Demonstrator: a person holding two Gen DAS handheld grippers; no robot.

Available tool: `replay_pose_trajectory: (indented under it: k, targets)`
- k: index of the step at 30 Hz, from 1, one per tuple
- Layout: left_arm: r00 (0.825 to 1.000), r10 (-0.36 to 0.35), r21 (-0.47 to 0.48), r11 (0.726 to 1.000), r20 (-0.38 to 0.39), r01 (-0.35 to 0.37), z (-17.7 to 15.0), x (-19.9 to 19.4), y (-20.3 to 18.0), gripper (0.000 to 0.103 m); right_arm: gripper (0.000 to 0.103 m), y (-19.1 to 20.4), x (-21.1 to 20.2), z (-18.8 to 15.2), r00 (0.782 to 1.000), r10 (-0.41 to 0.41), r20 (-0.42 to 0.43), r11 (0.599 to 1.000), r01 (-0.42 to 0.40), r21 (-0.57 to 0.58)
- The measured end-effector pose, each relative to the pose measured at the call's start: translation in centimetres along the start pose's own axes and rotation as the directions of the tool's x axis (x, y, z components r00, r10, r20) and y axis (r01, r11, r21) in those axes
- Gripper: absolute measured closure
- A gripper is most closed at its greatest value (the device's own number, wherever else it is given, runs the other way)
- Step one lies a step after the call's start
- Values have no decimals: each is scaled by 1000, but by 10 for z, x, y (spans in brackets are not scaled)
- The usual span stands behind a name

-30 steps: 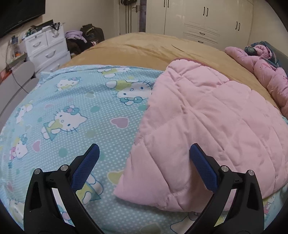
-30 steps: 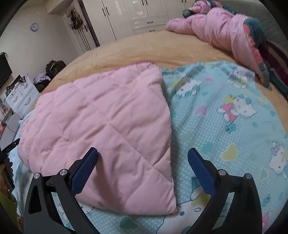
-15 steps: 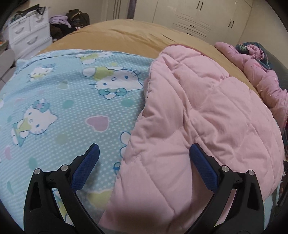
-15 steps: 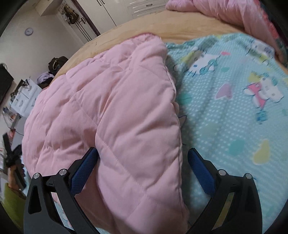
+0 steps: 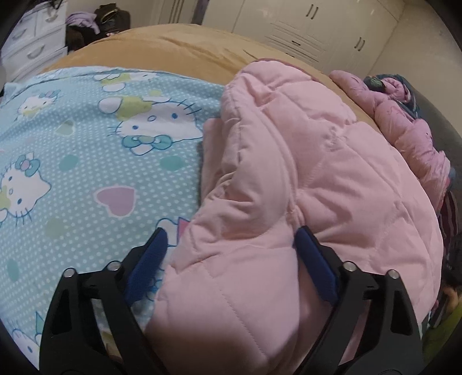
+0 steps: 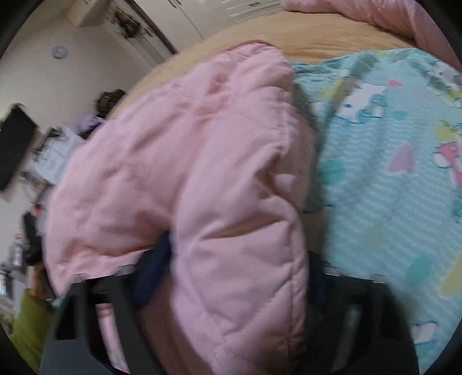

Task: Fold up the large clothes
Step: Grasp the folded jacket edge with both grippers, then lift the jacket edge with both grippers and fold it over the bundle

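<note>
A pink quilted garment [image 5: 303,184] lies folded on a light-blue Hello Kitty sheet [image 5: 86,150] on the bed. In the left wrist view my left gripper [image 5: 231,248] is open, with the garment's near corner bulging between its blue pads. In the right wrist view the same pink garment [image 6: 202,173] fills the middle, and my right gripper [image 6: 239,265] is open around its near edge. Its left pad [image 6: 156,265] shows; the right pad is mostly hidden behind the fabric. That view is blurred.
A tan bedspread [image 5: 173,43] covers the far bed. A second pink padded garment [image 5: 404,127] lies at the far right. White wardrobes [image 5: 303,26] stand behind, and a white drawer unit [image 5: 31,43] stands at the left with bags beside it.
Both grippers have moved forward onto the pink garment, so its near edge now sits between each pair of fingers. The fabric has bunched up.
</note>
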State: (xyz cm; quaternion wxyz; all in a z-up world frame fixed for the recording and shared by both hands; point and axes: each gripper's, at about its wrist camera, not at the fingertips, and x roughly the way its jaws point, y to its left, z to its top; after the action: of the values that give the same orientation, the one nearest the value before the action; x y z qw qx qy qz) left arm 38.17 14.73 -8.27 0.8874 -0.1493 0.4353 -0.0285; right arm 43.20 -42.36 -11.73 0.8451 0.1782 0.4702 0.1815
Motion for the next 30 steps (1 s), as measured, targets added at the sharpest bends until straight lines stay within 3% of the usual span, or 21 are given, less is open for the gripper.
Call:
replay_pose_trajectory:
  k: [3,7,12,19,23,30]
  targets:
    - [999,-40,-3,999,-27,40,3,1,-9,47,34,-1,5,7,1000,22,-2,1000,-22,20]
    - [1000,13,63,998,-19,-12,5,-4,-33,58,35,-5,10,12,999,52,0,997,-51,54]
    - [1000,28,88,996,0,-28,5,-10,-45,69,44,7,1,6,1000,17,5,1000,-17,8]
    - [999,31,118,992,28,-34,2,-37,-53,74,65,21,-20,2,998,36,57,999,-36,5]
    - [996,36,154,987,76,-47,1,-57,-66,74,68,25,-40,3,994,74,78,997,-75,8]
    - [995,15,143,989,98,-29,-14,-82,-67,75,69,47,-84,-8,989,107,102,992,-98,-82]
